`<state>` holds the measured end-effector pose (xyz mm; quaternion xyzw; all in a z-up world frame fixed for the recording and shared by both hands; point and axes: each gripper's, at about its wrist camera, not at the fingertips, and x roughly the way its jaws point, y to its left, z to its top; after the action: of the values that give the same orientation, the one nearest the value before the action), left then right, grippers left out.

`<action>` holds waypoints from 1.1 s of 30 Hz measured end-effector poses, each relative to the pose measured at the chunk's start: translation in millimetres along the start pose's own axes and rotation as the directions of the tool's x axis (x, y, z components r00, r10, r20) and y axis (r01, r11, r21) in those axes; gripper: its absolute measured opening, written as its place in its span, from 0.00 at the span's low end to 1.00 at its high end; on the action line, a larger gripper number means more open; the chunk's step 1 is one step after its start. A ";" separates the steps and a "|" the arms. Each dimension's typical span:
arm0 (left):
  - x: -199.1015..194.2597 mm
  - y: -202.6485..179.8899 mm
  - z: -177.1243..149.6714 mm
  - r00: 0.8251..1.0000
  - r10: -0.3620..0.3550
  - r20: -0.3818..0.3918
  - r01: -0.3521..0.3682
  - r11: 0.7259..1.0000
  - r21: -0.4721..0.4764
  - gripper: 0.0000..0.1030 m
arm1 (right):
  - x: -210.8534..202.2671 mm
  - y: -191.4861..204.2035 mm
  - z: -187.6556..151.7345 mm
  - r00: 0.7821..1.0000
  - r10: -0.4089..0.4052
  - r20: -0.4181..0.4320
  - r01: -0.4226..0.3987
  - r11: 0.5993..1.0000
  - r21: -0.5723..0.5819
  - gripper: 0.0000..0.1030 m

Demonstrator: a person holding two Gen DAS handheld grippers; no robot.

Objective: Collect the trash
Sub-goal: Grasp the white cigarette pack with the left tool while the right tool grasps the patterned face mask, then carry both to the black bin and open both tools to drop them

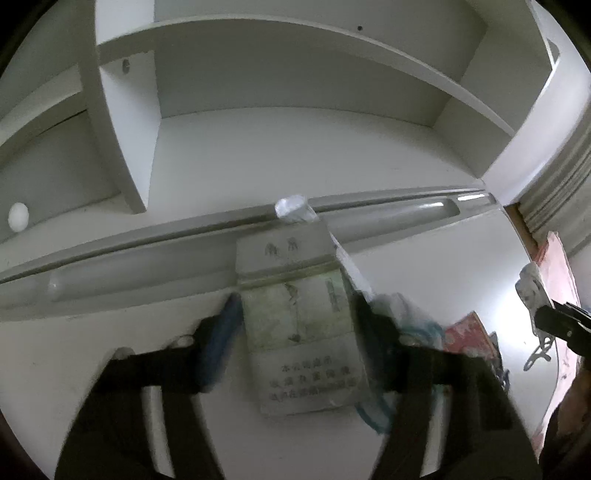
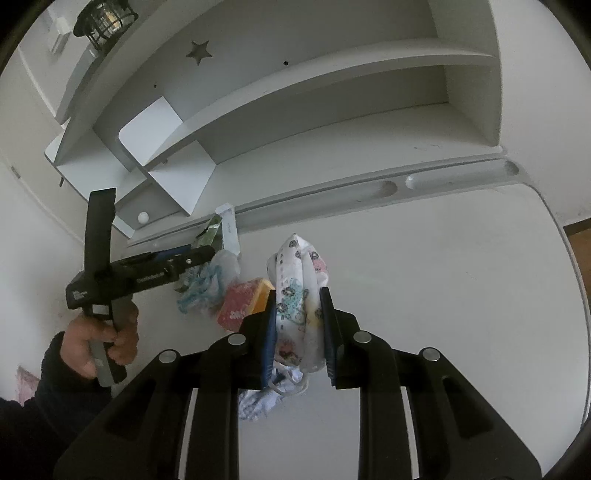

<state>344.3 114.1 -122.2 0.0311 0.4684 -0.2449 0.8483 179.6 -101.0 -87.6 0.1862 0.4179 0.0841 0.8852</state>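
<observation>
In the left wrist view my left gripper is shut on a worn cigarette pack, white and green with printed text and foil at its open top. My right gripper is shut on a crumpled printed face mask, its ear loops hanging below. From the right wrist view the left gripper sits to the left, held by a hand, with the pack seen edge-on. On the desk between the grippers lie a red and orange packet and a clear wrapper with blue string.
A white desk has a pen groove along its back. Behind it rises a white shelf unit with a small drawer knob. A black lantern stands on top. Wood floor shows past the desk's right edge.
</observation>
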 end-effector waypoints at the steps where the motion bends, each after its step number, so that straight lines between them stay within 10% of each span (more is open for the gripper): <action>1: -3.5 -2.8 -0.2 1.000 0.012 0.014 -0.012 1.000 0.002 0.56 | -5.0 -2.6 -3.2 1.000 -0.004 0.006 0.004 1.000 0.006 0.20; 8: -54.6 -44.3 -9.1 0.992 0.046 0.115 -0.056 0.995 0.086 0.56 | -53.5 -32.6 -32.1 0.996 -0.066 0.061 0.061 0.996 0.070 0.20; 15: -72.7 -180.7 -48.5 0.983 -0.156 0.098 0.121 0.946 0.299 0.57 | -128.6 -94.8 -93.6 0.967 -0.220 0.125 0.192 0.960 0.205 0.20; 21: -63.0 -332.4 -107.2 0.932 -0.361 -0.041 0.332 0.801 0.497 0.57 | -225.3 -176.4 -193.9 0.888 -0.433 0.152 0.339 0.842 0.420 0.20; 25: -57.3 -429.4 -157.5 0.883 -0.443 -0.155 0.437 0.655 0.617 0.57 | -276.4 -226.2 -269.8 0.822 -0.561 0.097 0.421 0.713 0.560 0.20; 30: -39.9 -521.9 -225.4 0.833 -0.464 -0.301 0.523 0.484 0.701 0.57 | -309.9 -277.9 -358.3 0.765 -0.644 -0.016 0.472 0.543 0.694 0.20; 33: -19.6 -556.3 -261.5 0.821 -0.434 -0.371 0.550 0.428 0.717 0.57 | -312.5 -300.5 -396.1 0.760 -0.646 -0.076 0.480 0.479 0.735 0.20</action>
<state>-115.5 -293.0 -154.4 0.2855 0.3490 -0.6620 0.5987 -326.9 -368.8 -216.7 0.3747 0.3569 -0.4027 0.7550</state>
